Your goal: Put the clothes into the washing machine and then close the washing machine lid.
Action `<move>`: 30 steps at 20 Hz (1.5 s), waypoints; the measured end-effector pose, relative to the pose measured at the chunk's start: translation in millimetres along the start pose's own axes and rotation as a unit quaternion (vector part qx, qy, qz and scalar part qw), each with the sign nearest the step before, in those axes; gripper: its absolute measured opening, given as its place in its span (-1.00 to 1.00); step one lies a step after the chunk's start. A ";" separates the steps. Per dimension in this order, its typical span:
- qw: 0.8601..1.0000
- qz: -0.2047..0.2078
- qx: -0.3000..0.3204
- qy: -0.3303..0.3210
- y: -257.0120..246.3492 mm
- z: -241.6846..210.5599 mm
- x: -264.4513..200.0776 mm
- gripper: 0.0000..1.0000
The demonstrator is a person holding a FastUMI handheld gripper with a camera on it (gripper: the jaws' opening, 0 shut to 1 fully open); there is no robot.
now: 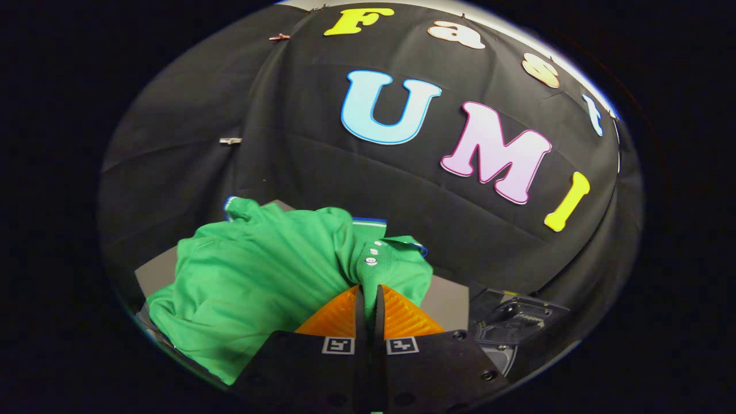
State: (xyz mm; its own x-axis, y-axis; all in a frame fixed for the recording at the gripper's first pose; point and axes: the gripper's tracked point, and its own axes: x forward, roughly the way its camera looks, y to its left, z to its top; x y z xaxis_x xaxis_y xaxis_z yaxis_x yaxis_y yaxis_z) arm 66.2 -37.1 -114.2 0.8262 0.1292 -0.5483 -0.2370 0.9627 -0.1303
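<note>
Green polo shirt (259, 282): we find it bunched over a grey tabletop (448, 302), sleeve trailing beyond the fingers. Gripper (368, 296): pinched tight onto the button placket. Dark appliance (512, 322) beside the table: possibly the washing machine. Risk, we judge: thin fold slips; trailing cloth snags the table edge.
</note>
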 end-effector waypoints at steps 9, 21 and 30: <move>0.993 0.081 0.088 -0.025 -26.3 27.4 -38.5 -0.90; 0.982 0.141 0.095 -0.077 -164.3 2.9 -81.0 -0.90; 0.984 0.094 0.111 -0.104 -258.6 0.7 -136.8 -0.90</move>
State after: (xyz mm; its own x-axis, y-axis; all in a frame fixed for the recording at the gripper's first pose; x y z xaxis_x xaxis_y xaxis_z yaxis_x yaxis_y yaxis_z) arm 14.8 -303.5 -4.9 0.8711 0.3332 -0.3608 -0.2971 0.9425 0.1531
